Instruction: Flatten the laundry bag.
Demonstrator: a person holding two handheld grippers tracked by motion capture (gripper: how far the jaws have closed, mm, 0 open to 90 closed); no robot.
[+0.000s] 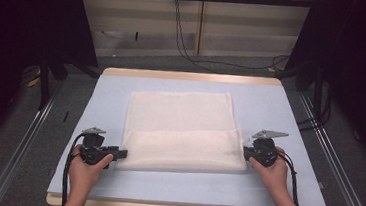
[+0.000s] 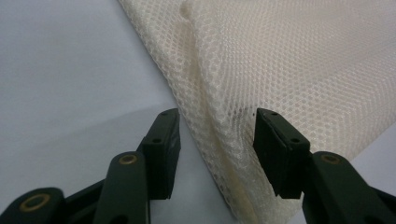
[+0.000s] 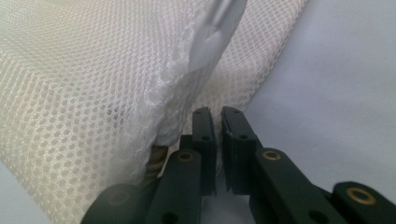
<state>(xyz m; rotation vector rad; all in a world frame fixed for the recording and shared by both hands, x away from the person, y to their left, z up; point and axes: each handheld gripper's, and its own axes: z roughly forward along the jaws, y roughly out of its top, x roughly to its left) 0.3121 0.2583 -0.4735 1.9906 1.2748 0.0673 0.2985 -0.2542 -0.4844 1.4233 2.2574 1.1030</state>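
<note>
Mesh cloth (image 1: 181, 133) folded on pale blue table (image 1: 270, 110), left tool (image 2: 212, 154) open around its edge, right tool (image 3: 218, 149) closed.

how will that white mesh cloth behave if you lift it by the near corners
The mesh cloth will probably hang limp: it lies folded over itself and puckers at the edge by the left gripper. It looks light, since the weave is open and see-through. The right gripper, jaws nearly together at the edge, may catch only a thin layer, which could slip free.
</note>
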